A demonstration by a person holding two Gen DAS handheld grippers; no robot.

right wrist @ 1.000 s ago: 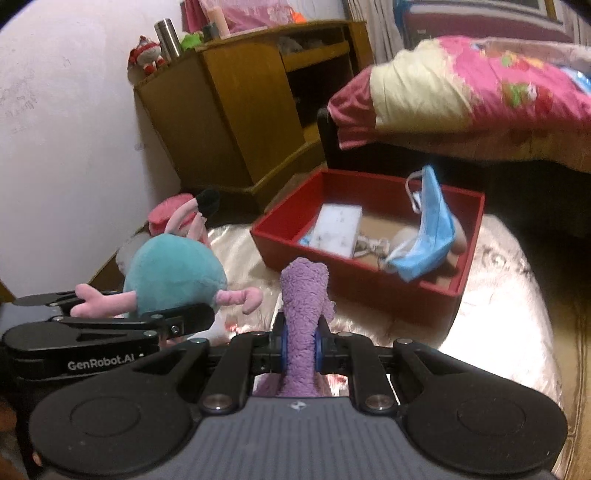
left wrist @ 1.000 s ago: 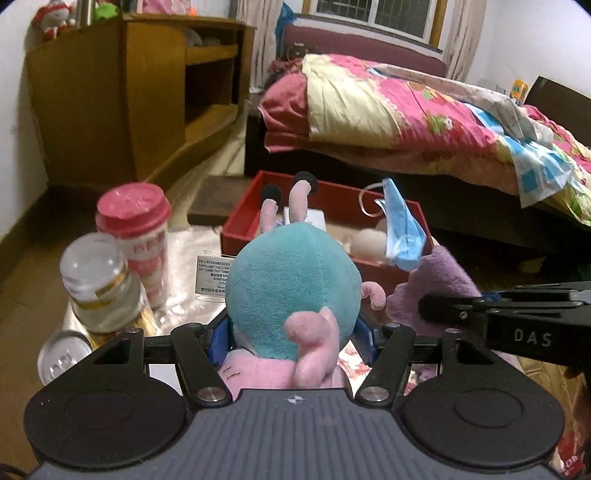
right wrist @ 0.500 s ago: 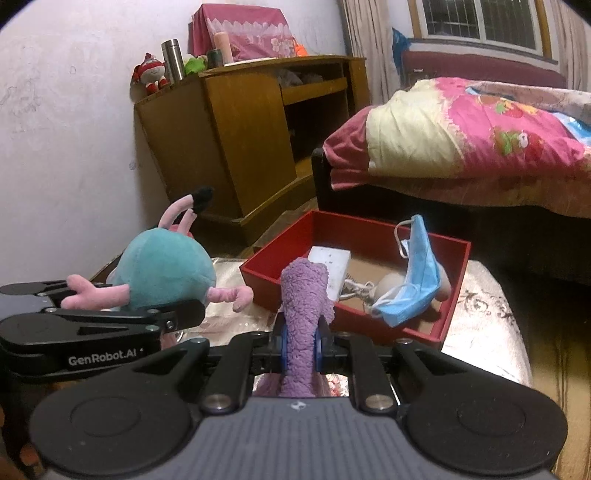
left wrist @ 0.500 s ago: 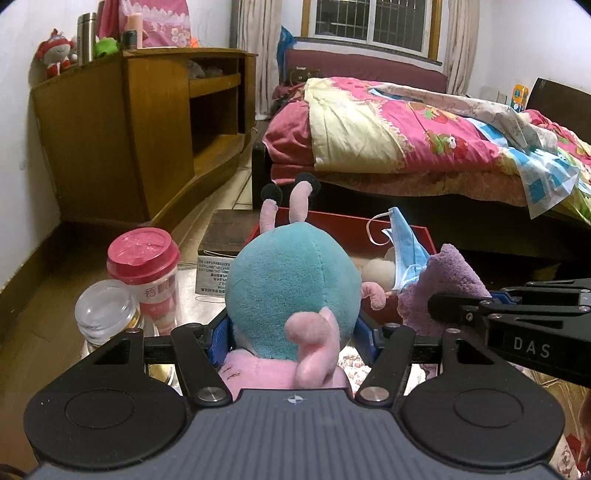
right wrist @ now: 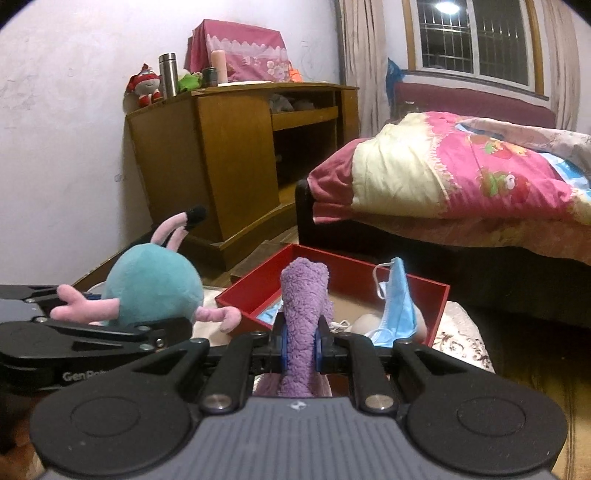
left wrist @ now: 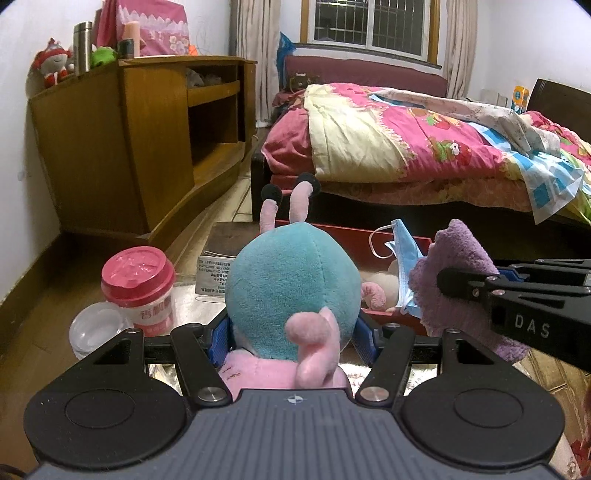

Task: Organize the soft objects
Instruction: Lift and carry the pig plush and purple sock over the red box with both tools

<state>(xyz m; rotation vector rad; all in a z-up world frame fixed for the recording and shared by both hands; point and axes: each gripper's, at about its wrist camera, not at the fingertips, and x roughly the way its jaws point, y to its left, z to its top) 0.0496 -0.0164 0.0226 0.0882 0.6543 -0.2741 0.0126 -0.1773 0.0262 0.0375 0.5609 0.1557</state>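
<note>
Above the worktop | left gripper (left wrist: pixel 293 332) clamped on blue toy (left wrist: pixel 293 284), right gripper (right wrist: pixel 300 341) on purple cloth (right wrist: pixel 304 295) | next (I think): drop both into red box (right wrist: pixel 437 295)

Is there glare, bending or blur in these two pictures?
Right wrist view: a lamp's glare on the barred window, the wooden cabinet bowed by the fisheye. Left wrist view: dark corners, the round teal plush toy sharp, no motion blur.

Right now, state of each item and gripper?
left gripper: shut on teal plush toy, lifted
right gripper: shut on purple plush toy, lifted
red box: open, no lid
blue face mask: draped on box rim
pink cup: lidded, upright
</note>
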